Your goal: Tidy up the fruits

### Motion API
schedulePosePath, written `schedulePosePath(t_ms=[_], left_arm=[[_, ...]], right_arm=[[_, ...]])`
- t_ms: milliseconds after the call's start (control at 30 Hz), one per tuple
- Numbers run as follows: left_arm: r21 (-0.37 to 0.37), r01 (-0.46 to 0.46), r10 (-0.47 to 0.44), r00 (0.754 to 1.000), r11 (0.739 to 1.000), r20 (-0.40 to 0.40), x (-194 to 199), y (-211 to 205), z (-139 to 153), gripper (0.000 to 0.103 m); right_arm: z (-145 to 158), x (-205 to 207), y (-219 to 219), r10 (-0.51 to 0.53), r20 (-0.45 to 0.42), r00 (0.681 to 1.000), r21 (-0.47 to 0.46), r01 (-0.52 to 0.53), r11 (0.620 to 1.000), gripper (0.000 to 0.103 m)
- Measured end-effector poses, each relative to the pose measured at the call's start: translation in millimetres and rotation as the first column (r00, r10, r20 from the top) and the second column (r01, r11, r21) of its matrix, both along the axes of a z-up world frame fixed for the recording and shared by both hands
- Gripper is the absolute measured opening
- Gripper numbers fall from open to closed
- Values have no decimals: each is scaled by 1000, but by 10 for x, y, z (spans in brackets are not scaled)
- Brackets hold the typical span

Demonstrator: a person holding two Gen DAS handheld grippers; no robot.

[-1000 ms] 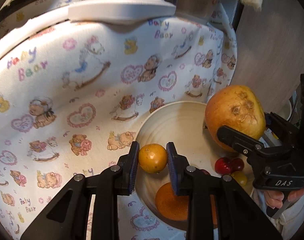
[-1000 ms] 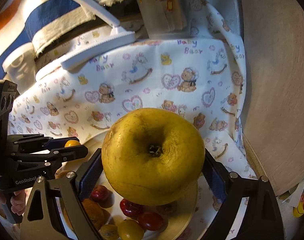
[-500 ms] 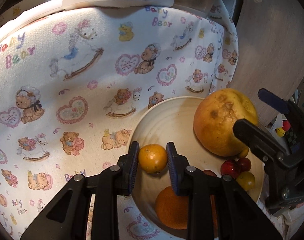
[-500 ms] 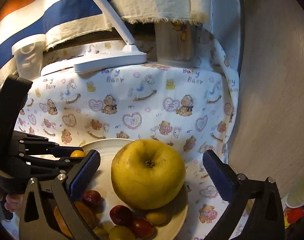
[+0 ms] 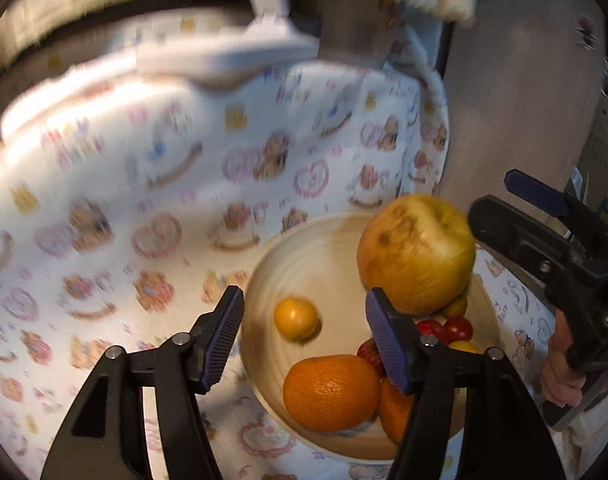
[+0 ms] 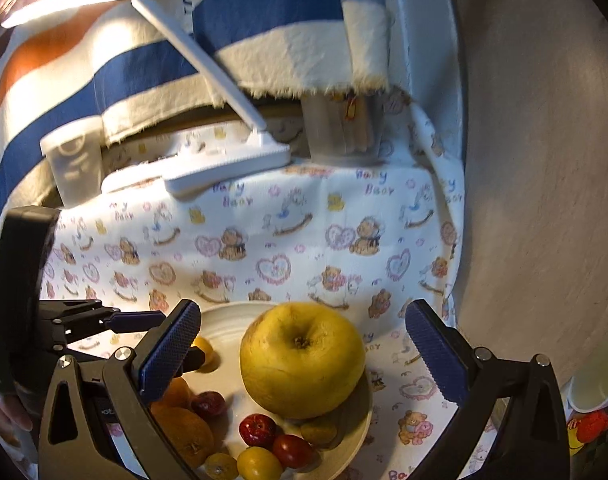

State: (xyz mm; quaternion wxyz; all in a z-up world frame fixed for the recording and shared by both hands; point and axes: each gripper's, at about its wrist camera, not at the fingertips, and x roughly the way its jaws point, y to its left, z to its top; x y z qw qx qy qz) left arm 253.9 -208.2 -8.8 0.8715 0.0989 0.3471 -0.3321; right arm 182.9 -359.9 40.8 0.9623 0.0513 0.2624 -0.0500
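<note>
Both placements are looking finished, so each hand-held gripper needs clearing upward before any further fruit is being sought. On the bear-printed cloth covering the counter [image 6: 304,236], the cream ceramic plate [image 6: 227,322] is carrying everything: the big yellow apple-shaped fruit [image 6: 301,360] at its far side, the round oranges [image 5: 331,391] nearer, the small orange-yellow fruit [image 5: 295,319] between (the left view is blurring). The right hand-held gripper [image 6: 304,354] is gaping wide, gripping nothing; the left hand-held gripper [image 5: 304,340] is likewise spreading open, empty.

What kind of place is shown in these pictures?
Probably a home table: a baby-bear print tablecloth, a striped blanket draped behind, and a white desk lamp beside a bowl of fruit.
</note>
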Motion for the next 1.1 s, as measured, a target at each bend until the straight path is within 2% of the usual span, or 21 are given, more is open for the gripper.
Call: schedulePosePath(t_ms=[67,133,200,333,400,567,767,833,967,1100], left_arm=[[6,-17,16,997,1000,77,-89,36,101,72],[-4,-47,47,991,999,122,-153,94,184,75],[-8,-88,88,984,996,155,-189,123,247,75],[-43,-141,147,960,989,238,-311,252,372,75],[-63,-156,167,949,986,267,-368,346,427,78],[-128,-209,238,923,970,301,-488,567,591,95],[-172,-279,326,859,945,396,-727,953,856,102],[-185,-292,344,845,938,411,-806,1089,946,102],[-209,-313,375,818,926,437,-984,1311,1056,102],[-261,-353,438,770,898,465,-1228,1583,1134,102]], right_arm=[[49,-36,-3,-2,15,1000,9,2,1000,103],[95,-71,-13,-2,29,1000,26,1,1000,103],[144,-105,-7,-3,41,999,34,1,999,103],[233,-184,86,13,74,997,-9,-12,1000,103],[267,-220,120,29,84,996,2,-30,1000,103],[348,-316,249,53,112,992,7,-54,999,103],[508,-421,486,64,154,986,-25,-61,998,103],[568,-462,569,68,168,983,-31,-63,998,103],[700,-535,701,73,200,977,-1,-74,997,103],[793,-582,858,89,214,973,31,-98,995,103]])
